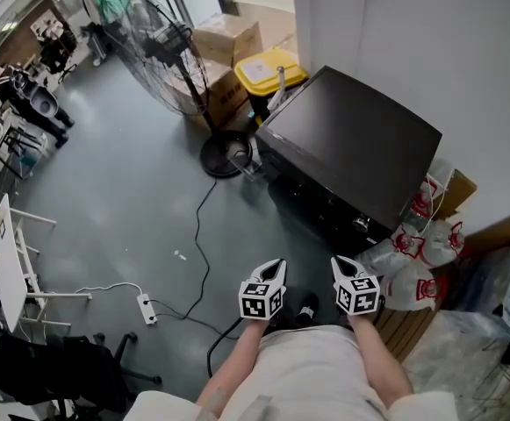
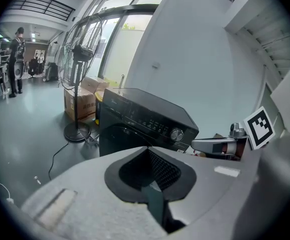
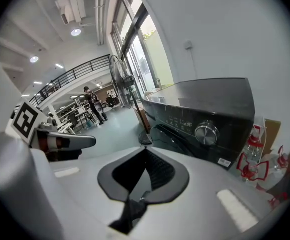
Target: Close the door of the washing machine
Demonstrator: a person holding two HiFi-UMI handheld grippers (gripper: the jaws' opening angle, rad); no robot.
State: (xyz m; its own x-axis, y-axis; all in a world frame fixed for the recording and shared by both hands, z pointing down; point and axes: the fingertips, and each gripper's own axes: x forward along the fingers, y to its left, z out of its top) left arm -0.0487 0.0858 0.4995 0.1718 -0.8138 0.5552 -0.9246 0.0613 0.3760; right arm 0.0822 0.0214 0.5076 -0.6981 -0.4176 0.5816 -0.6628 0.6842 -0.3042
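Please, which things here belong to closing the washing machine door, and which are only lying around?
For the job: washing machine; left tongs and right tongs, both shut, holding nothing.
Lying about: standing fan; cardboard boxes; yellow bin; power strip on the floor; plastic bags beside the machine.

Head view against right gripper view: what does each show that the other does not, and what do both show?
Only the head view shows the yellow bin and the white power strip on the floor. Only the right gripper view shows the ceiling lights. Both show the black washing machine, the standing fan and the red-and-white bottle packs beside the machine.
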